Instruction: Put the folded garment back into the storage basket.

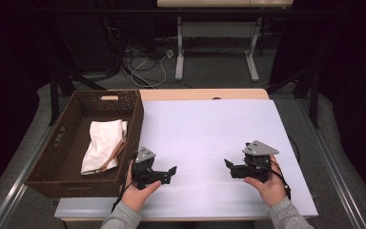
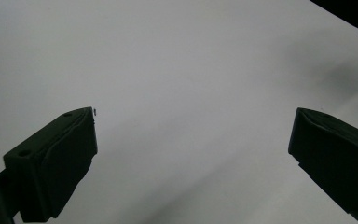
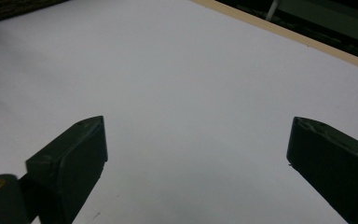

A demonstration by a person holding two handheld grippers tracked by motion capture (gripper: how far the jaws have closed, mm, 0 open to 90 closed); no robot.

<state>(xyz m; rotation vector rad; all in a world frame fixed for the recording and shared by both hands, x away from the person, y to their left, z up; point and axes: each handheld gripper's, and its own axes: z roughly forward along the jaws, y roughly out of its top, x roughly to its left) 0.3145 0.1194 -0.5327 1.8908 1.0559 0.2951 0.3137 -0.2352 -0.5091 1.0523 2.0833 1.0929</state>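
While both tools (image 1: 171, 172) (image 1: 228, 166) gape wide, the basket (image 1: 64, 164) holds a cloth (image 1: 102, 145).

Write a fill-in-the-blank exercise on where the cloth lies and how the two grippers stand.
1. The white cloth lies inside the brown woven ____.
2. The jaws of the left gripper and of the right gripper are both ____, with nothing between them.
3. The basket stands on the ____ side of the white table top, as the high view shows it.

Missing words: basket; open; left
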